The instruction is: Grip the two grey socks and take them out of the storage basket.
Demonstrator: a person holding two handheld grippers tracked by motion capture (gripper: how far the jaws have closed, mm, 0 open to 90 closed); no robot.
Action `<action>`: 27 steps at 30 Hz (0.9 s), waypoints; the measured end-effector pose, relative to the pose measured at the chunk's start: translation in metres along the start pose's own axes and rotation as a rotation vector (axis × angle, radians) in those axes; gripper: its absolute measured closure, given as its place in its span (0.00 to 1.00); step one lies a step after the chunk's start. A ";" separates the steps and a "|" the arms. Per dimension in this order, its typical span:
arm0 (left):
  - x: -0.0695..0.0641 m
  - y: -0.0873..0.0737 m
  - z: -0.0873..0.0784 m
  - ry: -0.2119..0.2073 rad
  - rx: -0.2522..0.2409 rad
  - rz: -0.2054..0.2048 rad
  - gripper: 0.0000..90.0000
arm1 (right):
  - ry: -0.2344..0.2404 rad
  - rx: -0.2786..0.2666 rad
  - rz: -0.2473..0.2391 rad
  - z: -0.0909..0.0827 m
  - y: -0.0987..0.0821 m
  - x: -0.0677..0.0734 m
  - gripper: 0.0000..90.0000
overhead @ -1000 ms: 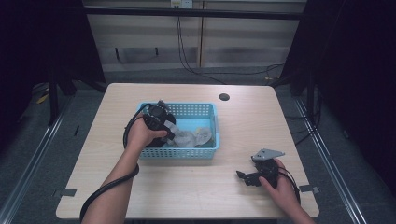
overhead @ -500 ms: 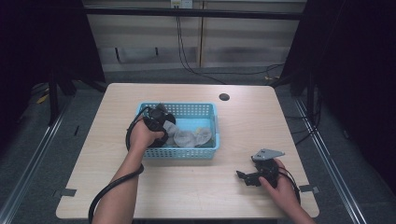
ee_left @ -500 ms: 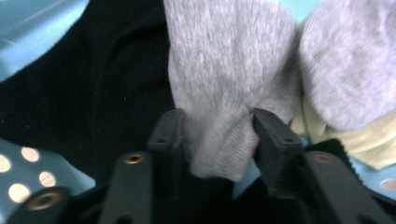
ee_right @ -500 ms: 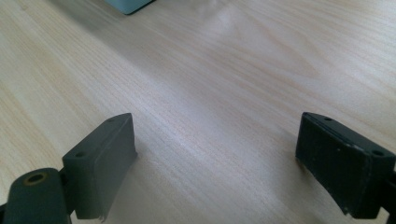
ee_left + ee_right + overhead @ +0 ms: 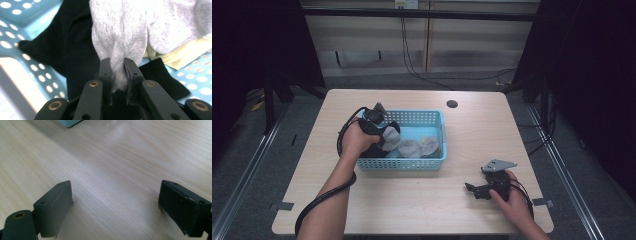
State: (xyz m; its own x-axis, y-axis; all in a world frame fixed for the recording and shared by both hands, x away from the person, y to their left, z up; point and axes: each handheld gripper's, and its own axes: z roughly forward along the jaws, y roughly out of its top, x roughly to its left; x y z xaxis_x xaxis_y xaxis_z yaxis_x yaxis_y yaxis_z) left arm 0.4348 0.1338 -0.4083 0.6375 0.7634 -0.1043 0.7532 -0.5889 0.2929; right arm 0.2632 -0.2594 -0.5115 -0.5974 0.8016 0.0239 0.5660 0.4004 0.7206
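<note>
A light wooden desk (image 5: 422, 210) with rounded corners stands on a grey floor (image 5: 242, 175). A dark round hole (image 5: 452, 104) sits near its far edge. Behind it runs a pale panelled wall (image 5: 462, 45), with black cables (image 5: 412, 55) hanging down it (they trail onto the floor). Both sides fall into deep shadow, perhaps dark curtains.

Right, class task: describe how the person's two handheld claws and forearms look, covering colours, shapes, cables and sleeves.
Both claws are black. The left claw has two narrow flat jaws on hinged links with brass-coloured rivets, and a thick black cable trails along the forearm. The right claw has blocky dark pads with small screw holes and a grey three-cornered plate on top. The forearms show no sleeves.
</note>
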 end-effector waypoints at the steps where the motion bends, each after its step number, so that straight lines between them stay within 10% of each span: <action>1: 0.000 -0.001 -0.003 -0.004 -0.003 -0.001 0.87 | 0.000 0.000 0.000 0.000 0.000 0.000 0.13; 27: 0.008 -0.008 -0.066 0.012 -0.005 -0.002 0.87 | -0.001 -0.003 0.000 0.000 0.000 0.000 0.13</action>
State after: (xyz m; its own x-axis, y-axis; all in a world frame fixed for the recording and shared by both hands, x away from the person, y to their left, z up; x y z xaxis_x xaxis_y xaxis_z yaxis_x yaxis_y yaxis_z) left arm 0.4228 0.1619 -0.3485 0.6340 0.7677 -0.0934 0.7536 -0.5862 0.2973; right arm 0.2634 -0.2593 -0.5116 -0.5969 0.8020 0.0235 0.5643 0.3989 0.7228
